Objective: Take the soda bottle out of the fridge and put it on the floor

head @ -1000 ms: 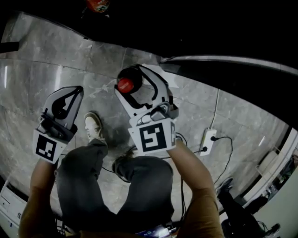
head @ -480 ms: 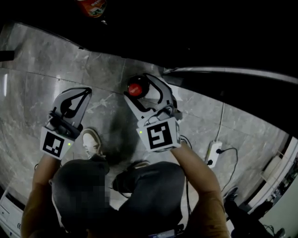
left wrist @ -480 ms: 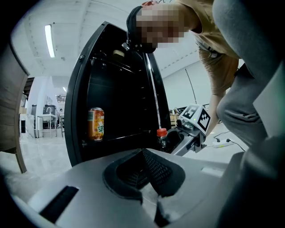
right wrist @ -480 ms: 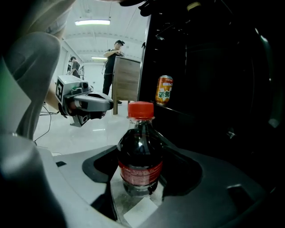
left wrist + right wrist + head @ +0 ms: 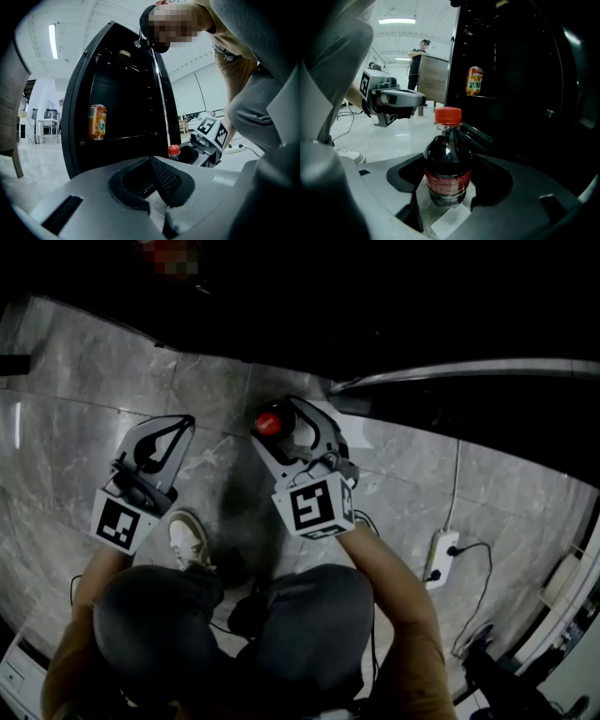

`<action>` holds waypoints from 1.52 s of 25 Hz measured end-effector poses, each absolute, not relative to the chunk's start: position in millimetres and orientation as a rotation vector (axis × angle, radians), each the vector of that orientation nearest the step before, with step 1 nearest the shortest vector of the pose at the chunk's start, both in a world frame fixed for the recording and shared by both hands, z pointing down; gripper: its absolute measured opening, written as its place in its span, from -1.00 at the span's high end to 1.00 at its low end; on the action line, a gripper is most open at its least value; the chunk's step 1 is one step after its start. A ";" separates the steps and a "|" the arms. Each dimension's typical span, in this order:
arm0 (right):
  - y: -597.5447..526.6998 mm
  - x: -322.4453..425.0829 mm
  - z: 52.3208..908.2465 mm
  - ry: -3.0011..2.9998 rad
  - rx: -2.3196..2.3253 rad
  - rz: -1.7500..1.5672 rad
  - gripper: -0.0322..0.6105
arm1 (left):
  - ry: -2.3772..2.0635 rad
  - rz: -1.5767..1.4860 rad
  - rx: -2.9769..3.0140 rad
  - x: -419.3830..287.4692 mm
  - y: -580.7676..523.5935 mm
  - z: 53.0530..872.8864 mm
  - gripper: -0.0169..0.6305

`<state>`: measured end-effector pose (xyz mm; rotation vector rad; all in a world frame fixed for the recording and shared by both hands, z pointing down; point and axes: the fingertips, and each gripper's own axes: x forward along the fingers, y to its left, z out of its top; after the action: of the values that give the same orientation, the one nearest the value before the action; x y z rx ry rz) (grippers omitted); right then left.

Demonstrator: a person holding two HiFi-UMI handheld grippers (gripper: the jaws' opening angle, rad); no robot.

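My right gripper (image 5: 281,420) is shut on a dark soda bottle (image 5: 447,164) with a red cap (image 5: 272,420) and a red label. The bottle stands upright between the jaws, just in front of the open black fridge (image 5: 520,84), over the grey marble floor (image 5: 75,399). To the left, my left gripper (image 5: 181,425) has its jaws together with nothing between them; in the left gripper view its pads (image 5: 164,180) meet. From there the bottle cap (image 5: 174,150) and the right gripper (image 5: 206,140) show at the fridge's lower edge.
An orange can (image 5: 97,122) stands on a shelf inside the fridge. The fridge door (image 5: 469,367) swings out at the right. A white power strip (image 5: 441,557) with cables lies on the floor at the right. My shoe (image 5: 187,538) is below the left gripper.
The right gripper with the bottle has shifted a little right and forward. The left gripper has moved up and right, closer to it. The fridge's can has slid to the top edge.
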<state>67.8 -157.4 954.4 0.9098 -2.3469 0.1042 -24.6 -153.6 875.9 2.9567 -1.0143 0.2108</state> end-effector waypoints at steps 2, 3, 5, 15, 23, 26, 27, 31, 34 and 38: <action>-155.3 62.1 964.6 -2.348 0.909 0.097 -0.03 | -1.012 0.223 2.955 -24.6 -155.7 881.3 0.94; -155.0 58.9 970.4 -2.351 0.910 0.099 -0.03 | -1.011 0.229 2.953 -25.0 -156.8 883.9 0.94; -154.8 52.9 980.9 -2.355 0.912 0.113 -0.03 | -1.002 0.246 2.948 -26.2 -156.6 887.8 0.94; -171.2 49.4 1007.7 -2.360 1.012 0.232 -0.03 | -0.950 0.261 2.878 -28.7 -148.5 908.5 0.94; -174.1 53.8 1024.2 -2.337 1.056 0.273 -0.03 | -0.929 0.243 2.855 -25.9 -150.4 906.5 0.94; -176.4 52.9 1024.9 -2.344 1.064 0.261 -0.03 | -0.934 0.227 2.863 -23.5 -153.2 902.8 0.94; -176.9 53.0 1026.2 -2.340 1.062 0.257 -0.03 | -0.933 0.223 2.866 -21.9 -153.3 902.2 0.94; -173.7 59.6 1035.4 -2.314 1.063 0.275 -0.03 | -0.917 0.240 2.863 -18.4 -151.5 904.3 0.94; -173.0 62.0 1035.8 -2.320 1.072 0.274 -0.03 | -0.927 0.235 2.856 -19.1 -154.9 904.4 0.94; -171.9 61.0 1036.2 -2.311 1.062 0.266 -0.03 | -0.930 0.227 2.857 -18.9 -155.4 904.7 0.94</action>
<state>61.0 -171.9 1036.2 1.0617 -2.3111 0.2656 -18.9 -155.4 904.7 2.8567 -0.9299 0.2270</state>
